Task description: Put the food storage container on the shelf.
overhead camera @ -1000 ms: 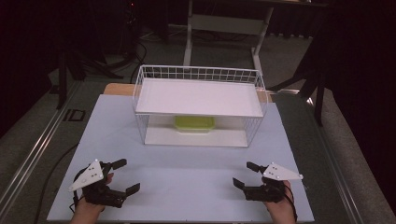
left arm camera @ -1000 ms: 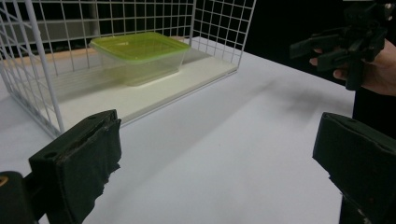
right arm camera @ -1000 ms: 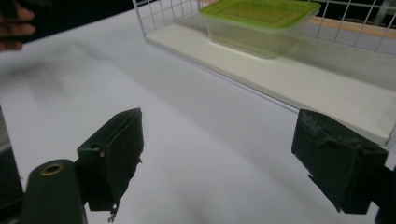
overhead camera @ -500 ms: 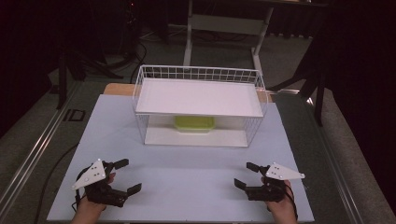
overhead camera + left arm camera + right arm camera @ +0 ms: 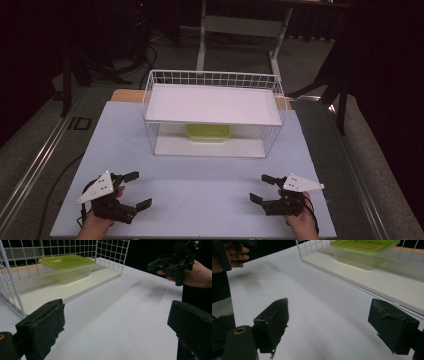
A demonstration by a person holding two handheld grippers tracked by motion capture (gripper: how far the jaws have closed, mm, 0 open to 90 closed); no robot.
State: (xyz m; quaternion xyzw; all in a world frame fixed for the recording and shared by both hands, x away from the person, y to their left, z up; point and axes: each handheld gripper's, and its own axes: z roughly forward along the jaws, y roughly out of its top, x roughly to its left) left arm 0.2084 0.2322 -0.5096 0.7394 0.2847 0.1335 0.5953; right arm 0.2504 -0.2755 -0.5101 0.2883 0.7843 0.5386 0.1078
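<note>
Green-lidded container at twelve o'clock looks light, rigid, slippery; grasp its rim. Left gripper and right gripper gape wide.

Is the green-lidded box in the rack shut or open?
Shut: the green lid sits flat on the clear box, upright on the rack's lower shelf.

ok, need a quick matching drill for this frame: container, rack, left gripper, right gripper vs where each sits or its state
Things:
1. container
2. wire rack
3. left gripper
4. right gripper

Places or states:
A. open, near the table's front right
B. on the lower shelf, green lid on
C. open, near the table's front left
D. stands at the far middle of the table

Pairs: 1-B, 2-D, 3-C, 4-A
</note>
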